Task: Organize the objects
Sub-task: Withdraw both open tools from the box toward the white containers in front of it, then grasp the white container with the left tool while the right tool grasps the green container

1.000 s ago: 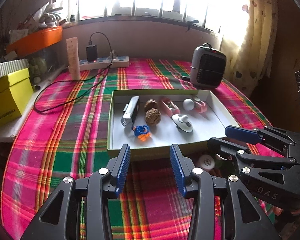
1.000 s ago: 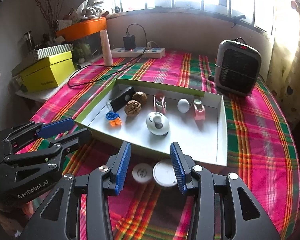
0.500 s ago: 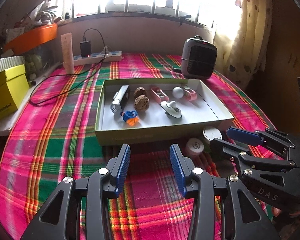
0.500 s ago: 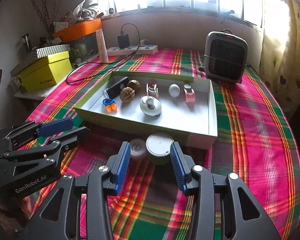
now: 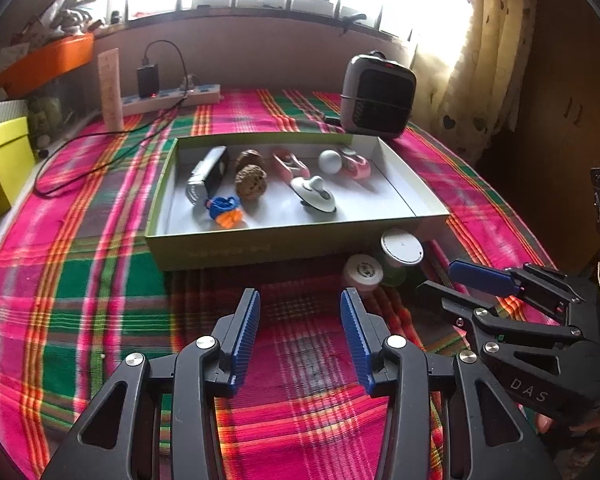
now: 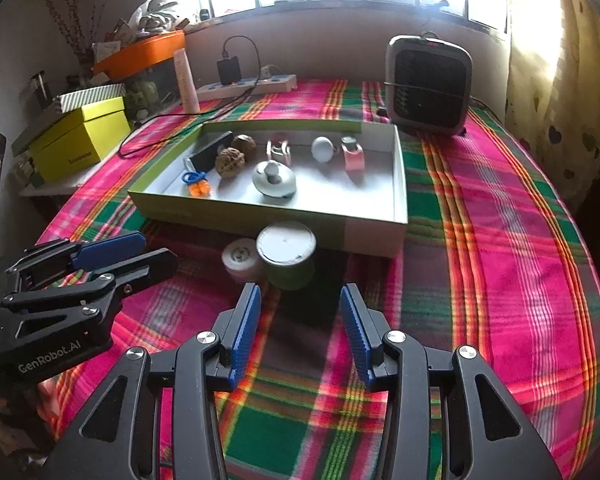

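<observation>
A green-sided shallow box [image 5: 260, 246] [image 6: 372, 234] lies on the plaid cloth. It holds a flashlight [image 5: 206, 178], two walnuts [image 5: 251, 182], a blue and orange toy [image 5: 224, 210], a white spinning top [image 5: 314, 194] [image 6: 274, 178], a white ball [image 6: 323, 149] and pink clips [image 6: 353, 156]. Two round white-lidded jars stand on the cloth at the box's near wall: a small one [image 5: 363, 271] [image 6: 241, 256] and a larger green one [image 5: 402, 247] [image 6: 287, 245]. My left gripper [image 5: 300, 312] is open and empty. My right gripper [image 6: 300, 312] is open and empty, just short of the jars.
A grey heater [image 5: 378, 94] [image 6: 428, 84] stands behind the box. A power strip [image 5: 168, 98] with a black cable lies at the back left, next to a tall pale tube [image 5: 112, 88]. A yellow box [image 6: 80, 136] sits at the left edge.
Both grippers have pulled back from the box and risen. The two jars, earlier close between the right fingers, now lie farther ahead. Nothing was taken hold of.
</observation>
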Motion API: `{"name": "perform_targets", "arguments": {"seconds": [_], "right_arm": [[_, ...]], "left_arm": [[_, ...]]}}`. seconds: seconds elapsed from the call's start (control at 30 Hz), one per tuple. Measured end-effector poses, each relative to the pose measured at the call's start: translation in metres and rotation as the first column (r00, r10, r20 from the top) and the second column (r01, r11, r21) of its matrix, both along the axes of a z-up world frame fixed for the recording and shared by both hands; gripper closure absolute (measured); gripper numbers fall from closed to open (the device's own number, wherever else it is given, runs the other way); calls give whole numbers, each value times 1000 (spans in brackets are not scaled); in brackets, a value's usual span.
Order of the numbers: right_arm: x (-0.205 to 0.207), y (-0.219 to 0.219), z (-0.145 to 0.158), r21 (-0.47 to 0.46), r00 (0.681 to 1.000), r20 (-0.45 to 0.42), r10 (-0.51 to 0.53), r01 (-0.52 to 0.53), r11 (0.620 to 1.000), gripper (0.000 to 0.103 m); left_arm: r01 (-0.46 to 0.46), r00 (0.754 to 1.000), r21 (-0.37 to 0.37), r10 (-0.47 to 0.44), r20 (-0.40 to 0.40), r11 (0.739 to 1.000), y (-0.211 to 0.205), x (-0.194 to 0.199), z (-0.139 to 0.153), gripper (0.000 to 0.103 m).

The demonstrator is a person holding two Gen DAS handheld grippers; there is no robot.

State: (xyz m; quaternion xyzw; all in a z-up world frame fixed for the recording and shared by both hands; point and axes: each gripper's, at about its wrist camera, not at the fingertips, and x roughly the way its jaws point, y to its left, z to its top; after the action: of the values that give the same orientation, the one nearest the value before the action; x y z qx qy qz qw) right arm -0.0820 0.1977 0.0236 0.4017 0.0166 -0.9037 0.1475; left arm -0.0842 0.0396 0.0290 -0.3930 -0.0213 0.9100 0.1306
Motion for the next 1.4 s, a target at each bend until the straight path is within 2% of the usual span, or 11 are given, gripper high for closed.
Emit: {"name": "perform_targets", "arguments": {"seconds": [0.3,0.43,1.23,1.4], "right_arm": [[-2,9,-7,16,1000,18,-13,13,1000,59],[-2,14,-9,22,1000,23,-19,18,1000,47],[-5,26,-13,32,998,50,-33,31,999,47],[-6,24,-13,45,998,50,-29,27,999,47]], "left_arm": [[43,998,23,-44,35,999,12,-8,-7,55],[50,998,21,-51,47,999,18,-13,-9,55],[56,997,-49,-53,62,997,45,-35,-16,55],[42,997,-39,-40,65,998,42,-37,-16,56]]}}
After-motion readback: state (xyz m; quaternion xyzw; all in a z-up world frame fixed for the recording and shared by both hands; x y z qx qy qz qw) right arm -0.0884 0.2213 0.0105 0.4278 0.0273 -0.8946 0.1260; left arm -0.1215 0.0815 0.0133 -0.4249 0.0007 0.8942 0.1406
